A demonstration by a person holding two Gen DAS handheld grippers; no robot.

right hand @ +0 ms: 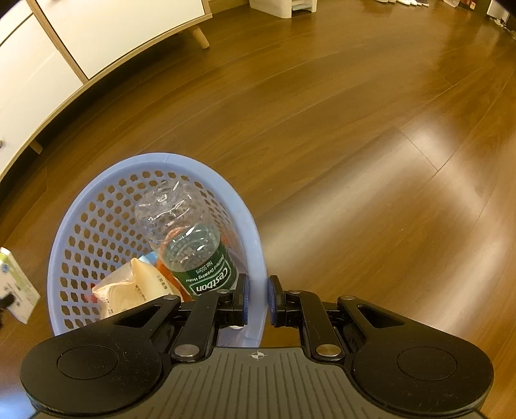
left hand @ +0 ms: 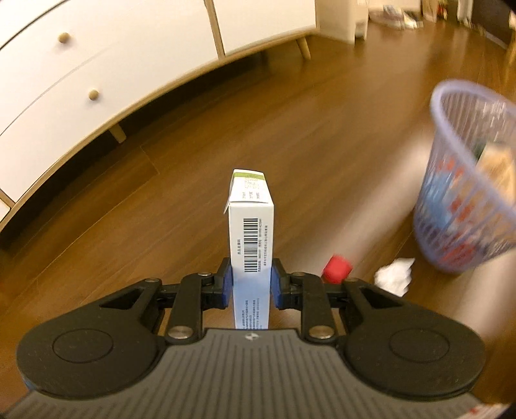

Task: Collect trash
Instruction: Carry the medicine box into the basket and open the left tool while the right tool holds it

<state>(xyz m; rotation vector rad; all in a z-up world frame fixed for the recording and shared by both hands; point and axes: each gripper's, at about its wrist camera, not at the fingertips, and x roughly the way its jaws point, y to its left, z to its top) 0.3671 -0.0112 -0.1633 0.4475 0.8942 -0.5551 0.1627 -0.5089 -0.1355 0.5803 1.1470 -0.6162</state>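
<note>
Box (left hand: 251,232) lengthwise in left gripper (left hand: 251,283), pointing forward

**Warm wood floor, white cabinet along the wall**

The floor (left hand: 290,129) is brown wood planking with a soft sheen, catching pale patches of light (right hand: 451,154) on the right. A long white cabinet (left hand: 96,48) with light wooden trim, round wooden knobs (left hand: 93,94) and angled wooden legs (right hand: 200,37) stands along the left. Farther back sits a small white unit (left hand: 342,19), with blurred clutter (left hand: 396,16) on the floor beyond.
</note>
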